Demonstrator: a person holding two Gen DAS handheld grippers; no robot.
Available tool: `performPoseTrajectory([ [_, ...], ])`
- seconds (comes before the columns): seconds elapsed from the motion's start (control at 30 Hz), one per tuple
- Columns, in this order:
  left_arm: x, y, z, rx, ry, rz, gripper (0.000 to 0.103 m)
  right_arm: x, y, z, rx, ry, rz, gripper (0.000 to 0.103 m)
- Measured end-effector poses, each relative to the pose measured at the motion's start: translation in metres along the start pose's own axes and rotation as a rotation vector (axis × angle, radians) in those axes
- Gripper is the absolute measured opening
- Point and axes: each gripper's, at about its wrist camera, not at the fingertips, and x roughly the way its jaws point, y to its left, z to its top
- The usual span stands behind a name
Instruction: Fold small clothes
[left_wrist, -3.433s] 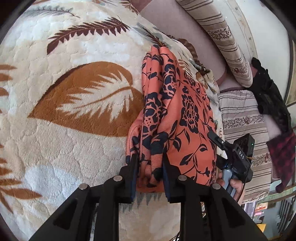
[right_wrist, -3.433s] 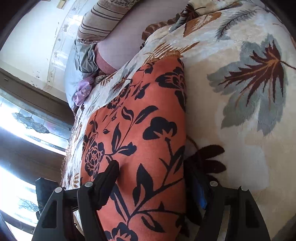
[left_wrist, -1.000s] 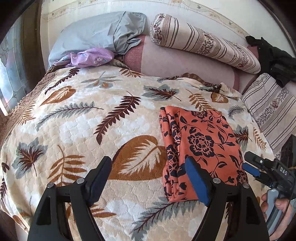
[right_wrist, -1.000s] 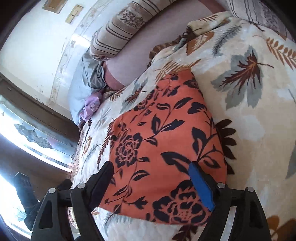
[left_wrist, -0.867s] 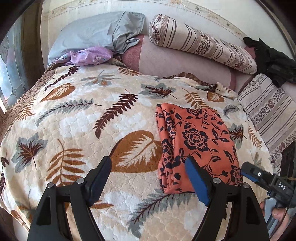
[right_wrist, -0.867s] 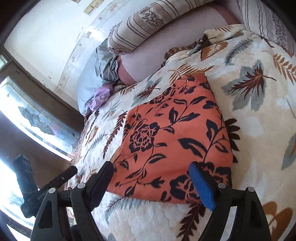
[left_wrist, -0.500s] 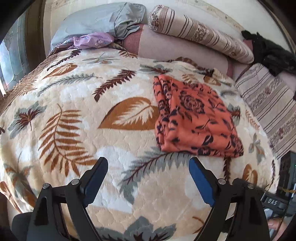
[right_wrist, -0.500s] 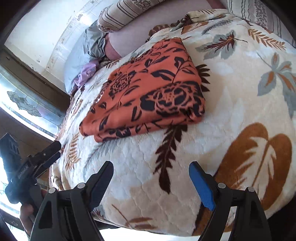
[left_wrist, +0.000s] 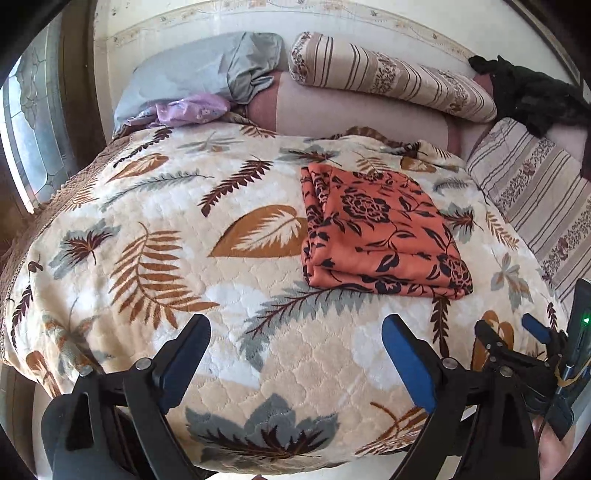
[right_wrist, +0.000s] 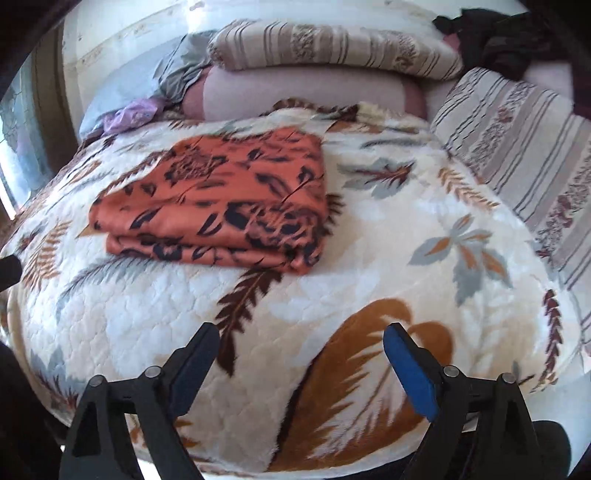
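An orange cloth with a dark flower print (left_wrist: 373, 229) lies folded in a flat rectangle on the leaf-patterned blanket (left_wrist: 184, 258); it also shows in the right wrist view (right_wrist: 218, 206). My left gripper (left_wrist: 295, 347) is open and empty, held back near the blanket's front edge, well short of the cloth. My right gripper (right_wrist: 301, 354) is open and empty too, also near the front edge. It shows at the right edge of the left wrist view (left_wrist: 517, 339).
A striped bolster (left_wrist: 388, 77), a grey pillow (left_wrist: 199, 74) and a lilac cloth (left_wrist: 192, 110) lie at the head of the bed. A striped cushion (left_wrist: 535, 199) lies at the right, with dark clothing (left_wrist: 532, 96) behind it. A window (left_wrist: 29, 122) is at the left.
My left gripper let go of the folded orange cloth. Both grippers, open, pulled back from it to the blanket's front edge. The cloth stays folded in place.
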Motion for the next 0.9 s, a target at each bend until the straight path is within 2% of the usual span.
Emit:
performPoseTrajectory([
  [0.13,-0.004,-0.004,0.008,-0.004,-0.022,0.019,0.094,-0.023,-0.017,0.013,0.052,-0.144,-0.082,0.103],
  [0.3,-0.003,-0.017,0.011,0.007,-0.027,0.099,0.094,-0.038,-0.022,0.021,0.065,-0.184,-0.060,0.103],
  [0.5,-0.005,-0.032,0.015,0.042,-0.021,0.077,0.094,-0.056,-0.021,0.029,0.065,-0.218,-0.032,0.103],
  [0.63,-0.014,-0.036,0.023,0.034,-0.061,0.048,0.094,-0.065,-0.018,0.038,0.020,-0.184,-0.001,0.103],
  [0.73,-0.015,-0.037,0.030,0.031,-0.065,0.039,0.094,-0.063,-0.016,0.045,0.001,-0.119,0.015,0.103],
  [0.8,-0.014,-0.038,0.033,0.031,-0.062,0.031,0.097,-0.062,-0.017,0.047,0.018,-0.087,0.039,0.103],
  [0.83,-0.014,-0.038,0.034,0.031,-0.063,0.029,0.102,-0.062,-0.017,0.049,0.024,-0.070,0.049,0.103],
  [0.9,-0.015,-0.038,0.034,0.030,-0.073,0.027,0.103,-0.061,-0.016,0.051,0.028,-0.040,0.065,0.103],
])
